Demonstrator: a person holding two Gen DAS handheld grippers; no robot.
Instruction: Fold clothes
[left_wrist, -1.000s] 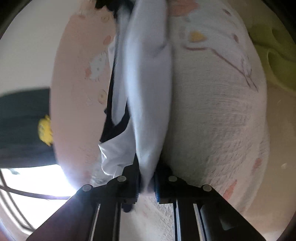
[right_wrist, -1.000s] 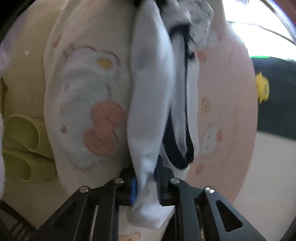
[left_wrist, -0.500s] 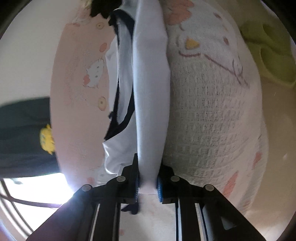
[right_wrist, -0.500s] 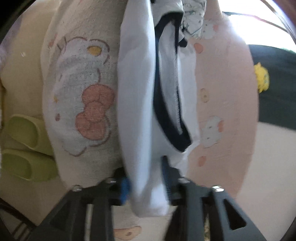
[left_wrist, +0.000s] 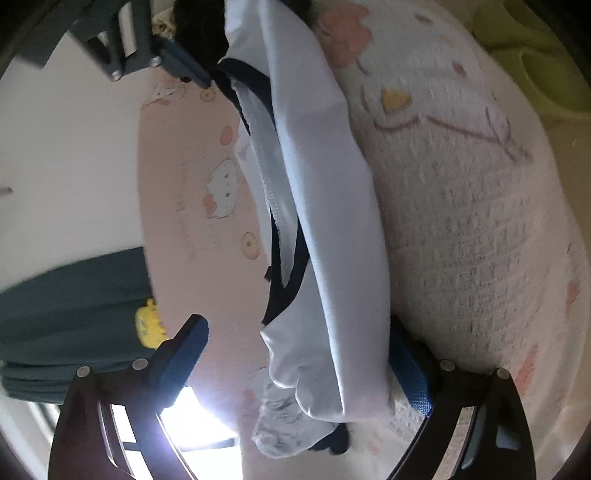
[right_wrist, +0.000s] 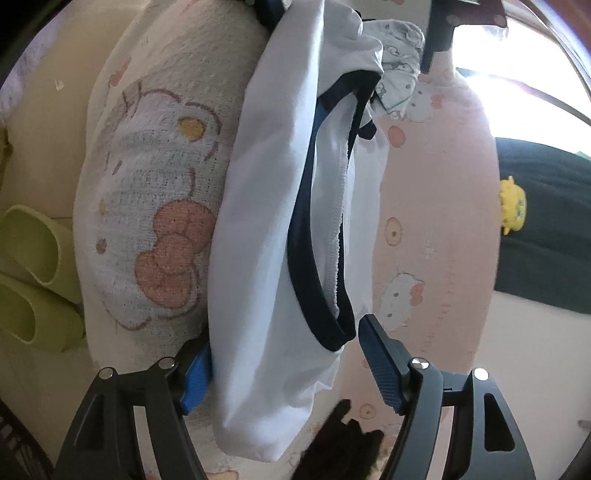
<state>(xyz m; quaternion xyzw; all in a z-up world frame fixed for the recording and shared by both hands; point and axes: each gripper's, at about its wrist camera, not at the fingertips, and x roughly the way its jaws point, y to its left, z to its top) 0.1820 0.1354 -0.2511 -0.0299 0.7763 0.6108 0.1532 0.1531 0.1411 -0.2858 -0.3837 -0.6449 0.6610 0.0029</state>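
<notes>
Straddling the folded white garment (left_wrist: 332, 229), both grippers' jaws gape wide, its ends hidden beyond either frame.

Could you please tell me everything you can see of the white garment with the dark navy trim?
The white garment is a soft, thin-looking fabric with a dark navy band edging an opening and a ribbed white hem inside it. It lies bunched in a long folded ridge on the cartoon-cat blanket, between the spread fingers of both the left gripper and the right gripper. Both are open; the cloth rests against one blue pad of each.
</notes>
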